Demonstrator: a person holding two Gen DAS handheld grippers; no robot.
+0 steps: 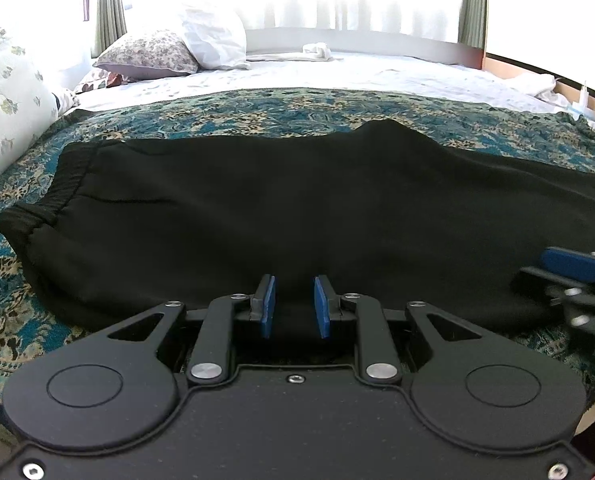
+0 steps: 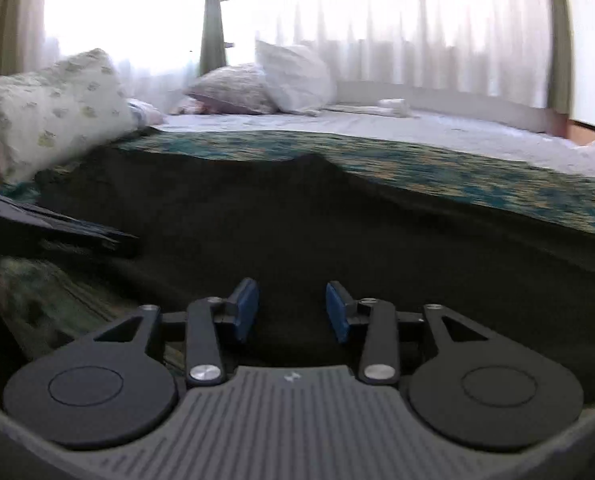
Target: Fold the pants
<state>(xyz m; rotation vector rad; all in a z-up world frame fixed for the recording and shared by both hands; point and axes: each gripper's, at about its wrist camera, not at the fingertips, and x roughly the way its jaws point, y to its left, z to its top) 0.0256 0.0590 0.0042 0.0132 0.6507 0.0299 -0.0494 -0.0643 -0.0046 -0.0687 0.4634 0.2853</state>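
We're hovering the left gripper (image 1: 294, 307) low over the near hem of the black pants (image 1: 297, 208), jaws slightly parted, pinching nothing. The pants are lying ahead at twelve o'clock on the patterned bedspread (image 1: 257, 110), long axis running nine to three, waistband (image 1: 63, 184) at ten. We're bringing the right gripper (image 2: 291, 312) in at three, jaws spread wider and empty; it's looking nearer the leg end. Pillows (image 1: 153, 54) are sitting well beyond at eleven, nothing blocking us.
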